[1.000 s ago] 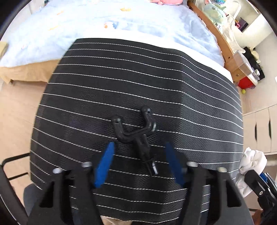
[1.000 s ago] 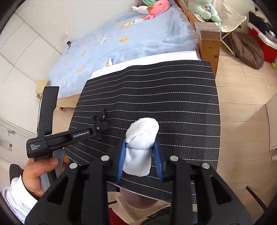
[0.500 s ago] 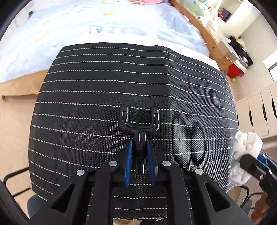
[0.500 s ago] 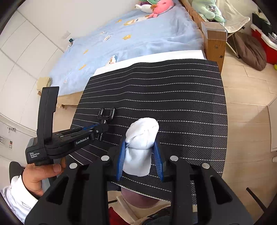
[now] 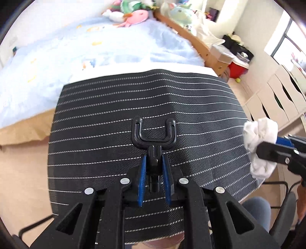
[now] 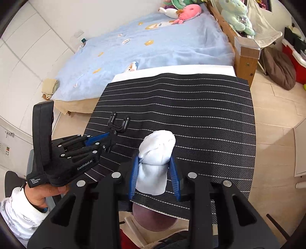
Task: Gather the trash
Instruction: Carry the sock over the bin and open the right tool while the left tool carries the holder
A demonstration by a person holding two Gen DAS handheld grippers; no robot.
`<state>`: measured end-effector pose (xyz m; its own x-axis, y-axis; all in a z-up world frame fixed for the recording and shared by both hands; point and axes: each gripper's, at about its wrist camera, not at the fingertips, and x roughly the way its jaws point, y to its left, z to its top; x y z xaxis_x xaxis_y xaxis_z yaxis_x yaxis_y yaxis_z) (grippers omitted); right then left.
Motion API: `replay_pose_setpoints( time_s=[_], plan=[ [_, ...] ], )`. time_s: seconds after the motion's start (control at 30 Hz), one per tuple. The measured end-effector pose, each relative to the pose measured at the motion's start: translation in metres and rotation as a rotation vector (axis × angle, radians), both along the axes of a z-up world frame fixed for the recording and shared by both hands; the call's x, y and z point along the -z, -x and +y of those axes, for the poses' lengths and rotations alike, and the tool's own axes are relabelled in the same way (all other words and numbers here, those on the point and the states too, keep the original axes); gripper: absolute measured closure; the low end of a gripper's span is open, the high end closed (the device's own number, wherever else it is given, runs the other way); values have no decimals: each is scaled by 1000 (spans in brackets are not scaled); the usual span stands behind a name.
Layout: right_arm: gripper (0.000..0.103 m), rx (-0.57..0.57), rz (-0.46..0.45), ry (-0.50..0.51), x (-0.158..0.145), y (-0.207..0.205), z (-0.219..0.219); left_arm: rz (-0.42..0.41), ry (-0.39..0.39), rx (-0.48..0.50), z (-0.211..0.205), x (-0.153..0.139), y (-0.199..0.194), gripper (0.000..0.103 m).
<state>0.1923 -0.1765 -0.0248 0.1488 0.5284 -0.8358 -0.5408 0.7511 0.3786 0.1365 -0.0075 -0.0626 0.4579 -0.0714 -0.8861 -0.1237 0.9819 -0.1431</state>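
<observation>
My left gripper (image 5: 154, 162) is shut on the stem of a black Y-shaped plastic clip (image 5: 154, 134) and holds it above a black mat with white stripes (image 5: 107, 122). The clip (image 6: 118, 123) and left gripper (image 6: 107, 137) also show at the left of the right wrist view. My right gripper (image 6: 155, 164) is shut on a crumpled white tissue wad (image 6: 155, 153) and holds it over the same mat (image 6: 200, 115). The wad (image 5: 261, 141) shows at the right edge of the left wrist view.
A bed with a light blue blanket (image 6: 153, 44) and plush toys (image 6: 185, 10) lies beyond the mat. A wooden bed post (image 6: 245, 57) stands at its right. White drawers (image 5: 275, 95) and a red box (image 5: 238, 67) are to the right. A brown round object (image 6: 155, 220) sits under the mat's near edge.
My left gripper closed on the black clip, which lay on the mat, and lifted it upright. The right gripper kept hold of the tissue wad and barely moved.
</observation>
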Motion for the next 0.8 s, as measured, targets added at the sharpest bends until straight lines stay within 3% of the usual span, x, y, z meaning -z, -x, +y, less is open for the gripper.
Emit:
replay_pose_setpoints(
  time_s=[0.37, 0.8],
  plan=[
    [73, -66, -90, -7, -32, 35, 12, -105, 11, 106, -1, -33, 42, 87],
    [73, -107, -142, -27, -50, 100, -3, -217, -9, 214, -10, -68, 108, 87]
  ],
)
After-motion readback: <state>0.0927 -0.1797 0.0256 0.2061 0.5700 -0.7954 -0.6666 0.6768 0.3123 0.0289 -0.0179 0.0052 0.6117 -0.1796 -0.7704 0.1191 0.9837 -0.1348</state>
